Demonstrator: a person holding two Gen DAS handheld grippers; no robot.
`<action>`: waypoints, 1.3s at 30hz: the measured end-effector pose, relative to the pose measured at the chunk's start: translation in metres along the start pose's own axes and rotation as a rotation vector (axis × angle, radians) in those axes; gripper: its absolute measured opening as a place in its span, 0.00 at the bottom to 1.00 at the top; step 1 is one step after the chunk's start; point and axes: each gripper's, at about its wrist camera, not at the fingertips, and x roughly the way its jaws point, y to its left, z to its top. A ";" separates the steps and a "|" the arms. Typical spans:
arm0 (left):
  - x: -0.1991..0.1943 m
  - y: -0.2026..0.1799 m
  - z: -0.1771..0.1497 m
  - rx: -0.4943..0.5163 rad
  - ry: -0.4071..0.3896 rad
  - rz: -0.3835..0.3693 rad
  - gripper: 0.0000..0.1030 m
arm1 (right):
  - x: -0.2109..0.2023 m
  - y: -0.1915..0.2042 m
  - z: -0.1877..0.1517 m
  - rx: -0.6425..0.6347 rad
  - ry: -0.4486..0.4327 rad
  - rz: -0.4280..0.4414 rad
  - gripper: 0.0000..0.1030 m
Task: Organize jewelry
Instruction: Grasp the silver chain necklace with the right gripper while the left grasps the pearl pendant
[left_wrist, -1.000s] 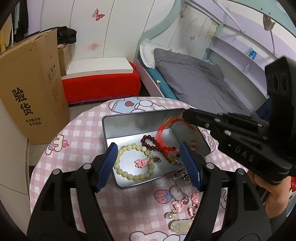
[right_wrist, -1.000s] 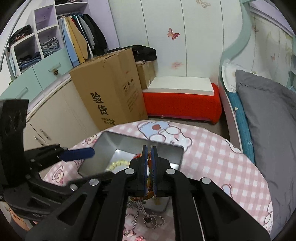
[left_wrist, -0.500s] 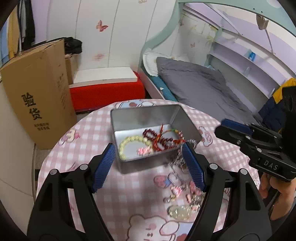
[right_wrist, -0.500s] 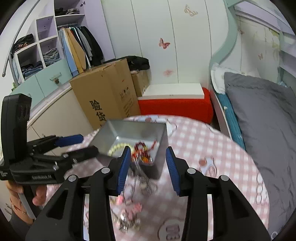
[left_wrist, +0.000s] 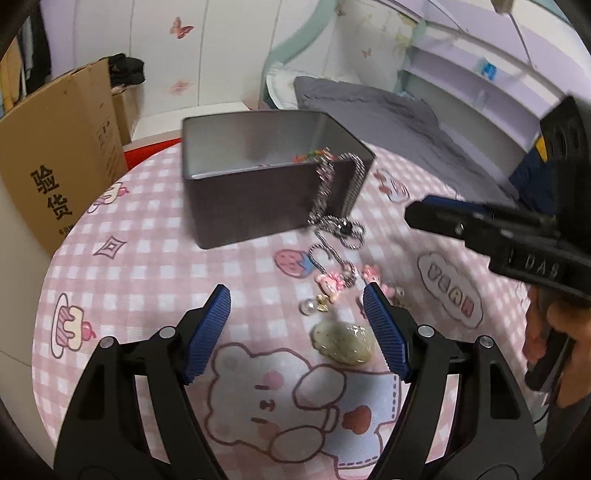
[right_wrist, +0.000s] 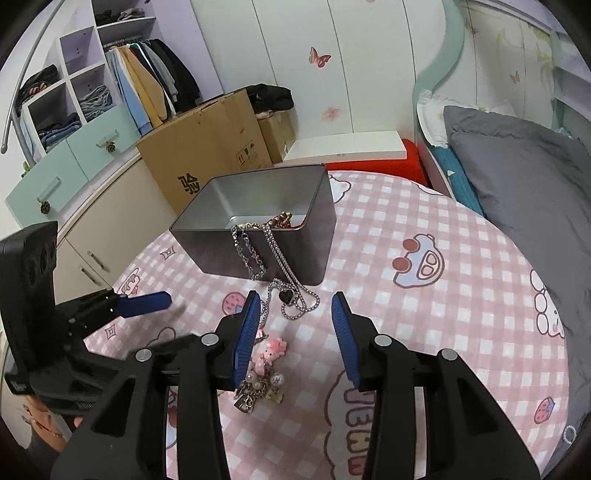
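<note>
Left wrist view: left gripper hanging over the pink checked tablecloth, jaws well apart, nothing between the pads. Metal tin sitting further back, a bit blurred, so only a speck of coloured beads peeking over its rim. Silver chains draped over the tin's right corner and down onto the cloth. Small pink charms and a pale shell-like piece lying near, just inside the right finger, partly hidden behind it. Right gripper poking in from the right, only one finger showing.

Right wrist view: right gripper jaws partly apart, gripping nothing. Chains over the tin's near wall, black heart pendant on the cloth. Pink charms half hidden behind the left finger. Tin contents mostly out of sight.
</note>
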 end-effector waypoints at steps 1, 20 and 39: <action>0.002 -0.003 -0.001 0.012 0.007 0.007 0.69 | 0.000 -0.001 0.000 0.001 0.002 0.000 0.37; 0.025 -0.011 -0.004 0.110 0.047 0.039 0.11 | 0.040 0.003 0.002 -0.034 0.093 -0.051 0.38; 0.006 0.028 0.000 -0.013 0.021 -0.010 0.11 | 0.076 0.025 0.004 -0.163 0.124 -0.162 0.24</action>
